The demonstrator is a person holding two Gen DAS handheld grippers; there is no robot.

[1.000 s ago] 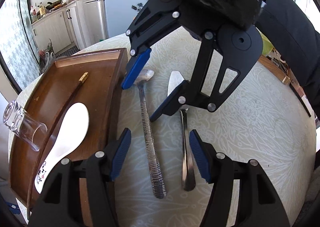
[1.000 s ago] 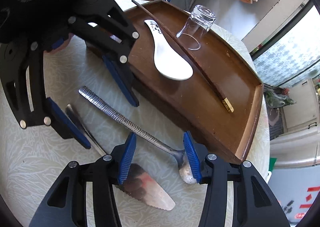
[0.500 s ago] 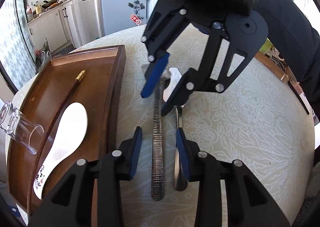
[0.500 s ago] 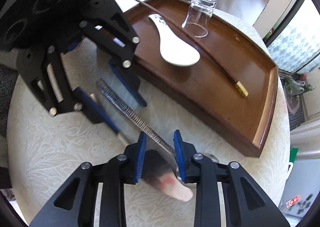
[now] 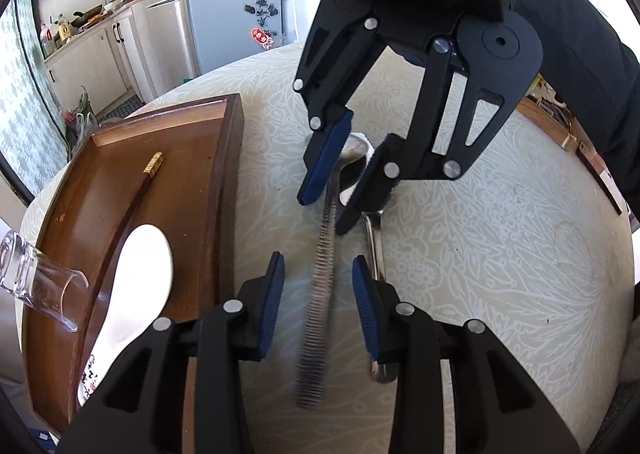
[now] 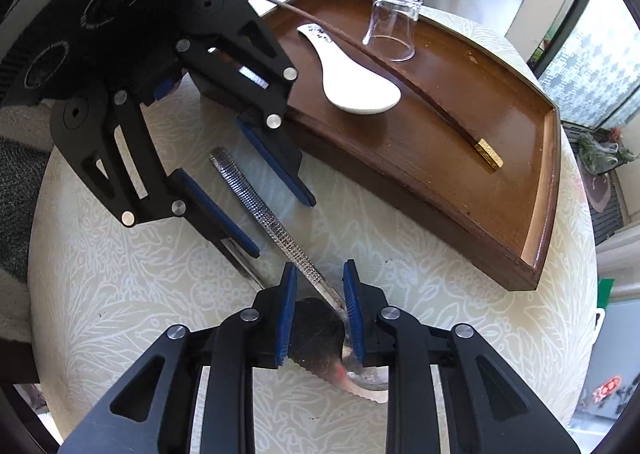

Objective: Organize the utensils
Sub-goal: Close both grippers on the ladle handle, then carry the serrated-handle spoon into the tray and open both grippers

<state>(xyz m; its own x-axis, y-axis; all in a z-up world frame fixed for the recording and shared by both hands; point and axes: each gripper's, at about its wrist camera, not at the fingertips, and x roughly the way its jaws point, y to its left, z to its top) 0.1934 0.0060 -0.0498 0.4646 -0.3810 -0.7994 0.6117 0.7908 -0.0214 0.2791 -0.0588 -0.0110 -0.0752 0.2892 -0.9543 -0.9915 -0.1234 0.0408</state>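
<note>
A steel spoon with a ribbed handle (image 5: pixel 320 286) (image 6: pixel 260 202) lies on the table beside a serrated cake server (image 5: pixel 374 246) (image 6: pixel 320 366). My left gripper (image 5: pixel 319 308) (image 6: pixel 256 190) straddles the spoon's handle; its jaws are closing and both pads stand clear of the metal. My right gripper (image 6: pixel 319 312) (image 5: pixel 340 182) straddles the spoon's neck near the bowl, its jaws also closing. The neck lies against one pad and a gap shows at the other. The spoon's handle is blurred. Left of the utensils is a wooden tray (image 5: pixel 230 174) (image 6: pixel 548 194).
The tray holds a white ceramic spoon (image 5: pixel 140 266) (image 6: pixel 360 90), a dark chopstick with a gold end (image 5: pixel 154 164) (image 6: pixel 488 152) and an upturned glass (image 5: pixel 36 278) (image 6: pixel 394 22). A dark sleeve (image 5: pixel 580 54) reaches in behind the right gripper. The round table's cloth (image 5: pixel 500 254) spreads to the right.
Both grippers' jaws have narrowed. The left pads first spanned the spoon and the server, now only the spoon's handle. The right pads drew in around the spoon's neck, and the handle has shifted slightly.
</note>
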